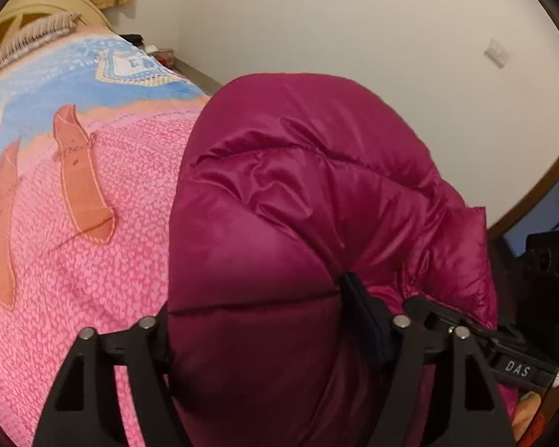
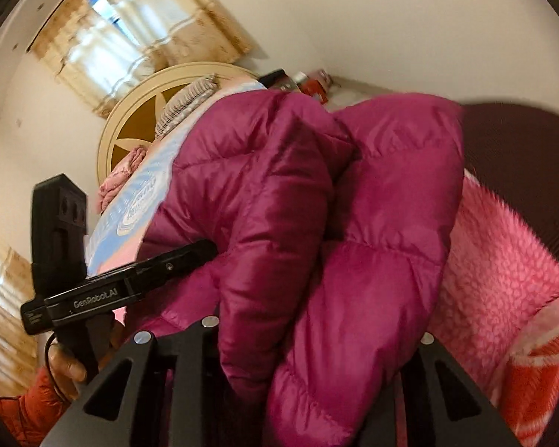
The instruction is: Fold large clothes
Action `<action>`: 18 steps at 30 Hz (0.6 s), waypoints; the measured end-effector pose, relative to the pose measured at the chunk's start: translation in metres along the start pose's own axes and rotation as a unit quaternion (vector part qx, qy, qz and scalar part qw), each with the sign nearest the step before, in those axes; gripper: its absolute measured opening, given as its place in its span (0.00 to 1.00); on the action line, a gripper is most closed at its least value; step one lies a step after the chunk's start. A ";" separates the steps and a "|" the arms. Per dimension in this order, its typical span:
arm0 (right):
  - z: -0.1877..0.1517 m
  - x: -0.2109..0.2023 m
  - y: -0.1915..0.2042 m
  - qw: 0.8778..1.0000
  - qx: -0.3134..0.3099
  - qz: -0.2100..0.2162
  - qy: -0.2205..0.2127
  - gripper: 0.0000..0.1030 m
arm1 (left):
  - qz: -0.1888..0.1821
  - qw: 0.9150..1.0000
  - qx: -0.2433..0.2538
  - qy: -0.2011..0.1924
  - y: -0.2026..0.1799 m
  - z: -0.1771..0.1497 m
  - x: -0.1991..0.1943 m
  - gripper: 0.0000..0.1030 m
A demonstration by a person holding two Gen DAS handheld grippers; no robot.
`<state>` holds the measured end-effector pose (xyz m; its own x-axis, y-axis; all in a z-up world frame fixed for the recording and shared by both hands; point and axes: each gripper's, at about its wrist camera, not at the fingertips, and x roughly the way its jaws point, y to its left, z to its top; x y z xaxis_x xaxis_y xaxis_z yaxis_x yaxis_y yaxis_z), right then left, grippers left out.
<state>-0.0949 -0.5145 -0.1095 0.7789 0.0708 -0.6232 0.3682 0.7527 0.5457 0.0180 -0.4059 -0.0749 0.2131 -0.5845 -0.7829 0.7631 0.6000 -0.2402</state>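
A magenta quilted puffer jacket [image 1: 298, 193] fills the middle of the left wrist view, bunched and lifted above the bed. My left gripper [image 1: 279, 335] is shut on a thick fold of it; the padding bulges between the black fingers. In the right wrist view the same jacket [image 2: 316, 205] hangs in puffy folds, and my right gripper [image 2: 309, 339] is shut on its fabric. The left gripper also shows in the right wrist view [image 2: 138, 283], pushed into the jacket's side. The right gripper's body shows at the right edge of the left wrist view [image 1: 518, 365]. Both sets of fingertips are hidden by fabric.
A bed with a pink, blue and orange patterned blanket [image 1: 74, 223] lies under the jacket. A cream headboard [image 2: 130, 126] and a curtained window [image 2: 130, 29] stand behind it. A white wall [image 1: 354, 29] runs along the bed's far side. Small items [image 2: 309, 82] sit by the wall.
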 end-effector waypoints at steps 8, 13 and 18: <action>-0.011 0.012 -0.048 0.997 0.058 0.057 -0.002 0.34 | 0.094 0.995 0.022 -0.012 -0.023 -0.003 0.021 0.97; -0.013 -0.004 -0.043 0.998 0.054 0.029 -0.004 0.37 | 0.116 0.992 0.048 -0.031 -0.034 -0.014 0.010 0.98; -0.019 -0.076 -0.020 0.995 0.049 -0.042 -0.072 0.37 | 0.123 0.991 0.047 -0.039 -0.038 -0.015 0.007 0.98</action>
<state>-0.1713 -0.5226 -0.0838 0.8056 -0.0903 -0.5855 0.4775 0.6839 0.5516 -0.0189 -0.4249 -0.0796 0.4428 -0.4700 -0.7636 0.7355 0.6775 0.0095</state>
